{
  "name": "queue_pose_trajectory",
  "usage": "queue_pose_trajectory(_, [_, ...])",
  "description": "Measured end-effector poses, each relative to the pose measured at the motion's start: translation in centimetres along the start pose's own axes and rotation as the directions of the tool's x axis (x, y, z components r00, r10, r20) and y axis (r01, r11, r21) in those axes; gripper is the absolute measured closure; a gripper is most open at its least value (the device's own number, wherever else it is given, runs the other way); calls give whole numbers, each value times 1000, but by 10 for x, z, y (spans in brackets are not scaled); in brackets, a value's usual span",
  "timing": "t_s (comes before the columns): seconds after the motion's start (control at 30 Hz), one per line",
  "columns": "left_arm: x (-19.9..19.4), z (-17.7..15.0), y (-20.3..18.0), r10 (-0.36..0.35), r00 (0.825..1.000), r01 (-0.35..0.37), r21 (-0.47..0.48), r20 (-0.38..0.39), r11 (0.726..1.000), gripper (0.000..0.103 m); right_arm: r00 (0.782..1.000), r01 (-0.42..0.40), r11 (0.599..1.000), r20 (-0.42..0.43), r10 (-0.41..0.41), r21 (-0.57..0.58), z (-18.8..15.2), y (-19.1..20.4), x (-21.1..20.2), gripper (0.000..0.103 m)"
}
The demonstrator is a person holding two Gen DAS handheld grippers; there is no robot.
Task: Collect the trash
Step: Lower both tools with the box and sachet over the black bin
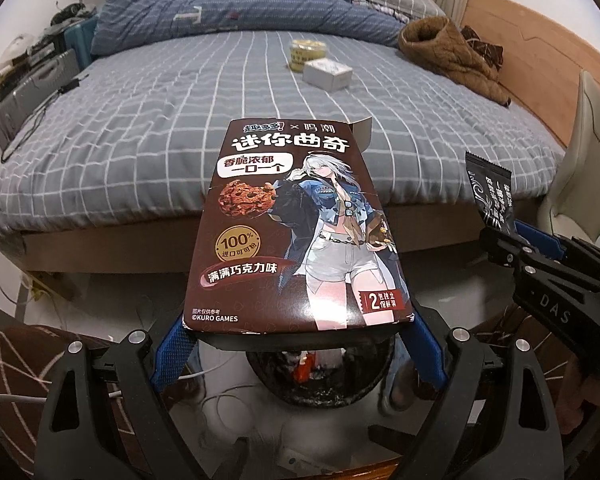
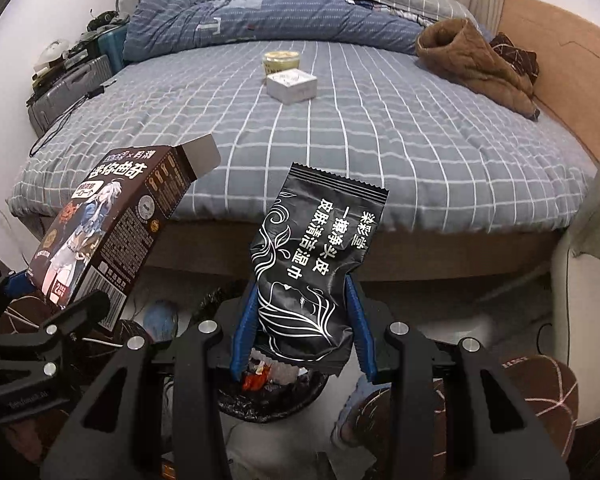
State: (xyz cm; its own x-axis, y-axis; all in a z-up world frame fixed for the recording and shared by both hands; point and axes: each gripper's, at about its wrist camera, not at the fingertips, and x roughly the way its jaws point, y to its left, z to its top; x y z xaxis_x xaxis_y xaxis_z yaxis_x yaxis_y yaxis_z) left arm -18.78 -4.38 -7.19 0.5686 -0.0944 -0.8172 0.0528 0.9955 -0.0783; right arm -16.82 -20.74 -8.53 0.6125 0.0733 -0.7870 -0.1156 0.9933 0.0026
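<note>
My left gripper is shut on a brown cookie box with an open top flap, held above a black-lined trash bin. The box also shows in the right wrist view at the left. My right gripper is shut on a black wet-wipe packet, held above the same bin. The packet shows in the left wrist view at the right. A yellow-lidded jar and a small white box lie on the bed.
The bed with a grey checked sheet fills the view ahead. A brown jacket lies at its right, a blue duvet at the back. Suitcases stand at the left, a cream chair at the right. Cables lie on the floor.
</note>
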Motion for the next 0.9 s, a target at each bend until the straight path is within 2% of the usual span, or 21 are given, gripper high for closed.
queue_pose_trajectory(0.2, [25,-9,-2,-22,998,22,5,-56,1000,15,999,-7,1000,-51,7,1,-12,-2,27,63])
queue_pose_trajectory(0.4, [61,-19,-7,-46,988,48,12,-146,999,15,994,-15,1000,-112,15,1,-19,-6,54,63])
queue_pose_trajectory(0.57, [94,-20,-13,-30,981,38,37,-192,999,15,989,-11,1000,-148,12,6,-21,-14,71,63])
queue_pose_trajectory(0.7, [123,-25,-12,-15,968,23,31,-252,999,15,984,-18,999,-179,22,28,-24,-24,83,63])
queue_pose_trajectory(0.9, [143,-20,-17,-13,964,24,40,-266,999,15,975,-19,999,-219,27,37,-26,-31,101,63])
